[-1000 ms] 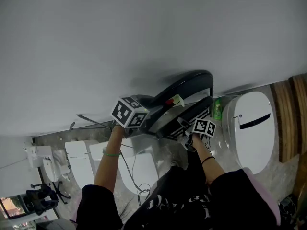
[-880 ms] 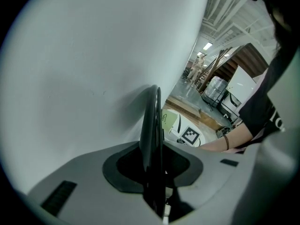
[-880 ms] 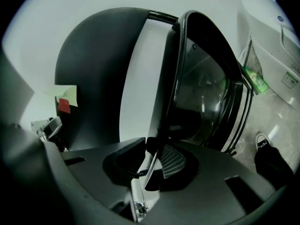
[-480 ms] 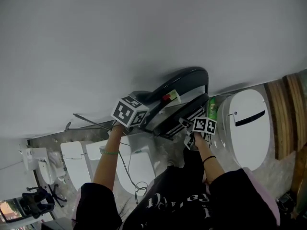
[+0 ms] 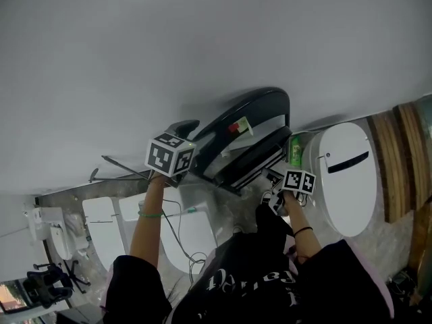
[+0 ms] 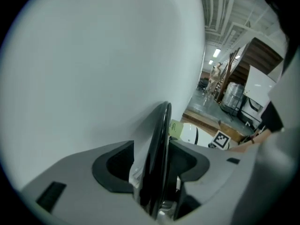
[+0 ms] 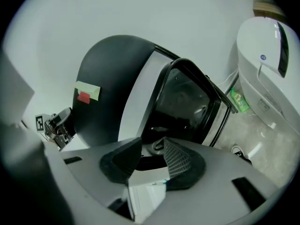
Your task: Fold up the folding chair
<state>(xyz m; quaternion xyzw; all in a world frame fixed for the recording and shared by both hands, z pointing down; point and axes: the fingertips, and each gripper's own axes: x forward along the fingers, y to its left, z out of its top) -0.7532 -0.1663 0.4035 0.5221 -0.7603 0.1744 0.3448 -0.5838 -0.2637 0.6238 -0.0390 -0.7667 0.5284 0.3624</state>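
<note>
Head view. Folding chair [image 5: 263, 106] is set at frame centre, leant against the wall [image 5: 202, 39], which fills the upper half. A tag [image 5: 239, 125] is fixed on the chair's back. A toilet [image 5: 344, 181] is placed right of the chair, and a bottle [image 5: 295, 148] is lodged between the two, just beside the chair. Wooden panelling [image 5: 403, 160] is noted at the far right edge. More toilets [image 5: 101, 228] are ranged on the floor [image 5: 388, 245] at lower left.

The person wears a black shirt [image 5: 243, 285] with white letters, a green wristband [image 5: 151, 214] and a black wristband [image 5: 303, 231].
</note>
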